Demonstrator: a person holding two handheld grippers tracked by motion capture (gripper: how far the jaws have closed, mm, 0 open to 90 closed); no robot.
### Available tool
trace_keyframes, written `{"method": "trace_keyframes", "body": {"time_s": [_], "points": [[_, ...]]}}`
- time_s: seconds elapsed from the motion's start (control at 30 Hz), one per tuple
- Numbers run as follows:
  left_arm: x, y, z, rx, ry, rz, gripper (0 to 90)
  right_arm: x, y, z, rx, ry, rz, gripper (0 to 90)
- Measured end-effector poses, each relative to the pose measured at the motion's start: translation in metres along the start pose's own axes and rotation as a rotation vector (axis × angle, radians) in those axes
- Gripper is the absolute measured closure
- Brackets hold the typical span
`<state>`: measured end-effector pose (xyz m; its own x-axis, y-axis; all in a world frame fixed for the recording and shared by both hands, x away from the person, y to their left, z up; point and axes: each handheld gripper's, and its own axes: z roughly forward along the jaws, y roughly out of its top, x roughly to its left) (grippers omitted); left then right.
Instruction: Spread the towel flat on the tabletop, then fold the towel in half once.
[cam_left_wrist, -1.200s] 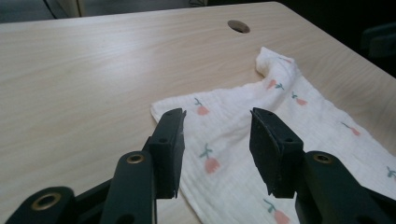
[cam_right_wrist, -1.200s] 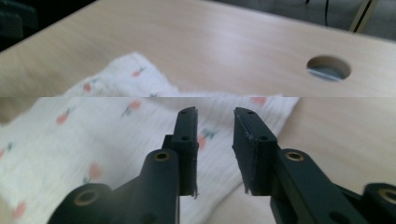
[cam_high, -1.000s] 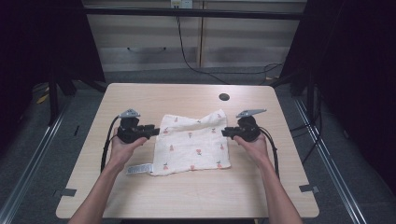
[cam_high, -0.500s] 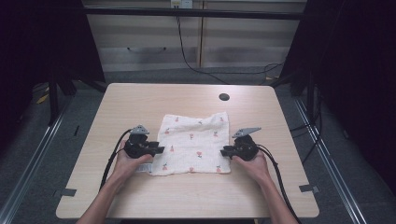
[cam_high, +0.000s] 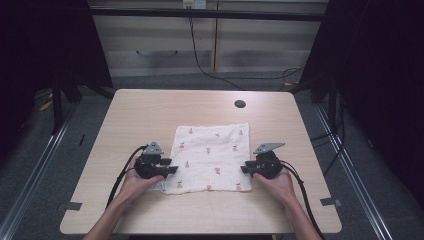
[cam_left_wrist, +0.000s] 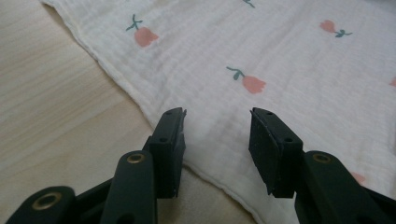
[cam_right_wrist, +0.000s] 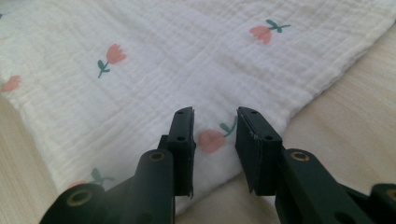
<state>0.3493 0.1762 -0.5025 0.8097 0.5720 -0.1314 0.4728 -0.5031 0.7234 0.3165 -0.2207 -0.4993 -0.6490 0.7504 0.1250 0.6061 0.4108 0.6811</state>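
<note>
A white muslin cloth (cam_high: 210, 155) printed with small pink tulips lies spread flat in the middle of the wooden table (cam_high: 145, 112). My left gripper (cam_high: 172, 170) sits at the cloth's near left corner. In the left gripper view it (cam_left_wrist: 217, 123) is open, its jaws straddling the cloth's hem (cam_left_wrist: 140, 100) with nothing pinched. My right gripper (cam_high: 243, 170) sits at the near right corner. The right gripper view shows it (cam_right_wrist: 215, 122) open with a narrower gap, just above the cloth (cam_right_wrist: 163, 70) and a tulip print near the edge.
A dark round hole (cam_high: 240, 104) sits in the table beyond the cloth. Black cables (cam_high: 122, 175) trail from both grippers toward the near edge. A cabinet (cam_high: 210, 45) stands behind the table, with dark floor on both sides.
Both grippers have moved from the cloth's far corners down its sides to the near corners. The cloth now lies flatter and smoother.
</note>
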Motion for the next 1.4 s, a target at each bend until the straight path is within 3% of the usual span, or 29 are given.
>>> {"method": "trace_keyframes", "body": {"time_s": [0.1, 0.23, 0.43, 0.63, 0.83, 1.03, 1.17, 1.3, 1.4], "points": [[-0.003, -0.001, -0.002, 0.006, -0.026, 0.002, 55.1, 0.000, 0.000, 0.000, 0.006, 0.035, 0.025, 67.2], [0.000, -0.003, -0.006, -0.020, -0.043, -0.027, 52.8, 0.000, 0.001, 0.000, 0.008, 0.030, 0.024, 65.4], [0.009, 0.000, -0.029, -0.111, -0.007, -0.080, 49.8, -0.004, 0.006, -0.017, -0.120, 0.014, 0.052, 62.4], [0.021, 0.003, -0.047, -0.174, 0.024, -0.134, 48.4, -0.009, 0.007, -0.031, -0.170, -0.019, 0.064, 59.7], [0.017, -0.001, -0.064, -0.212, 0.046, -0.119, 50.9, -0.007, 0.007, -0.050, -0.247, -0.041, 0.065, 59.0], [0.023, -0.001, -0.059, -0.198, 0.034, -0.131, 51.3, -0.008, 0.008, -0.046, -0.237, -0.041, 0.070, 55.1], [0.025, 0.002, -0.050, -0.173, 0.029, -0.142, 50.6, -0.007, 0.010, -0.033, -0.192, -0.038, 0.065, 53.1], [0.017, 0.002, -0.043, -0.111, 0.027, -0.095, 53.2, -0.005, 0.013, -0.022, -0.146, -0.024, 0.033, 56.9], [0.007, 0.004, -0.040, -0.081, 0.021, -0.058, 54.8, 0.001, 0.014, -0.015, -0.080, -0.013, -0.028, 59.8]]}}
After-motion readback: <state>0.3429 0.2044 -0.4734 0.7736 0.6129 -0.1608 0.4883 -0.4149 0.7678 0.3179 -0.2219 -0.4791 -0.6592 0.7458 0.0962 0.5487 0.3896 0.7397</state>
